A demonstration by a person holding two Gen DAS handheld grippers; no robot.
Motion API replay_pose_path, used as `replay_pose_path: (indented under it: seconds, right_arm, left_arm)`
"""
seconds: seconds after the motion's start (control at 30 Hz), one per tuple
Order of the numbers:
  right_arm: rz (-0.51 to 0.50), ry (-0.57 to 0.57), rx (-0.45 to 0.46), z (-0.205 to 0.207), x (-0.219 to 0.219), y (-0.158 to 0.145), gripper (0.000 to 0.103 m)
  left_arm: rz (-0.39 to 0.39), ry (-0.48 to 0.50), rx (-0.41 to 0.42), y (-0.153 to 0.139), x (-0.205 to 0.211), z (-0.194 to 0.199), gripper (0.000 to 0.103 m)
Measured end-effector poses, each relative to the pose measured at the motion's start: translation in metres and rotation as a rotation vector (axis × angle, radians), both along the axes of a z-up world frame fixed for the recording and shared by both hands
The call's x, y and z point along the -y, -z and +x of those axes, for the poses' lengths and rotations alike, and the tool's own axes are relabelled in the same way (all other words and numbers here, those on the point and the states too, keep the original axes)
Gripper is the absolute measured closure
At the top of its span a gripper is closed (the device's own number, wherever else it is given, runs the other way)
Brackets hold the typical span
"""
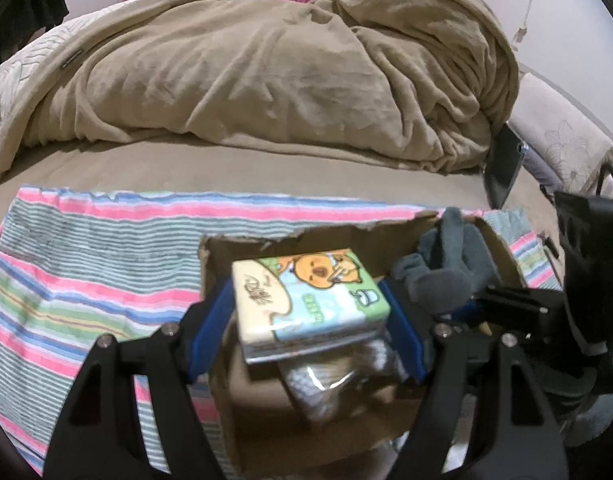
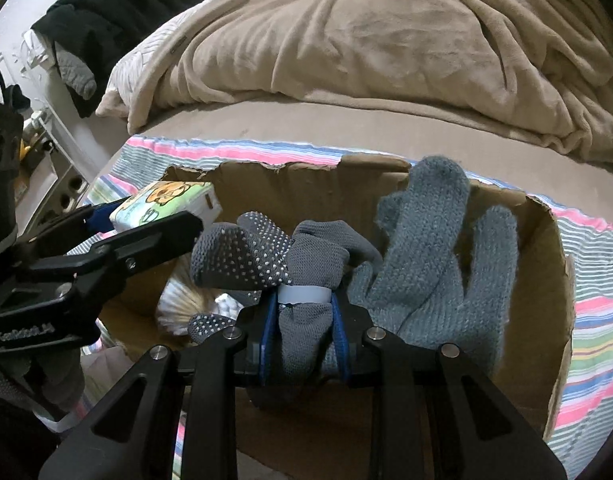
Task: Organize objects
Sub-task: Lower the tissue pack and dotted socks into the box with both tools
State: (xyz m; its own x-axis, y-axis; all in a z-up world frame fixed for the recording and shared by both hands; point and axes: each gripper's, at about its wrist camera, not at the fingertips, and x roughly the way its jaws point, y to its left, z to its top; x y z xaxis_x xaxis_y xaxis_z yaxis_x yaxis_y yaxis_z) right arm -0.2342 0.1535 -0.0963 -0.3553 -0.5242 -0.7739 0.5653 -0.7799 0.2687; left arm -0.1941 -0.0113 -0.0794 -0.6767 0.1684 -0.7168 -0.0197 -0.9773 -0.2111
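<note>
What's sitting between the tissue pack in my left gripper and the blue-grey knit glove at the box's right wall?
The bundle of dotted grey gloves, clamped in the right gripper, lies between the tissue pack and the knit glove. Right wrist view shows it.

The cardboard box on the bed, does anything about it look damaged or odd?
Yes. The cardboard box has a ragged, torn top edge, as if its flaps were ripped off, seen along the back rim in both views. Otherwise nothing looks spilled: the left gripper holds a tissue pack and the right gripper a bundle of grey gloves over it.

Wrist views, close above – sharing cardboard box (image 1: 502,248) (image 2: 546,280)
</note>
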Motion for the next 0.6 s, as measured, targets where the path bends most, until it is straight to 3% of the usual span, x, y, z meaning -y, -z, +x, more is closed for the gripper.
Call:
replay_pose_path:
  seconds: [0.23, 0.4, 0.6]
  right_arm:
    - [-0.012, 0.007, -0.002, -0.001, -0.005, -0.008, 0.073]
    - [-0.012, 0.006, -0.031, 0.005, -0.006, -0.019, 0.058]
    - [-0.010, 0.034, -0.060, 0.013, -0.015, -0.032, 0.050]
  left_arm:
    - [-0.011, -0.007, 0.020, -0.001, 0.000, -0.006, 0.024]
    - [-0.007, -0.017, 0.026, -0.005, -0.001, -0.003, 0.021]
    - [-0.004, -0.022, 0.010, -0.019, -0.001, 0.013, 0.021]
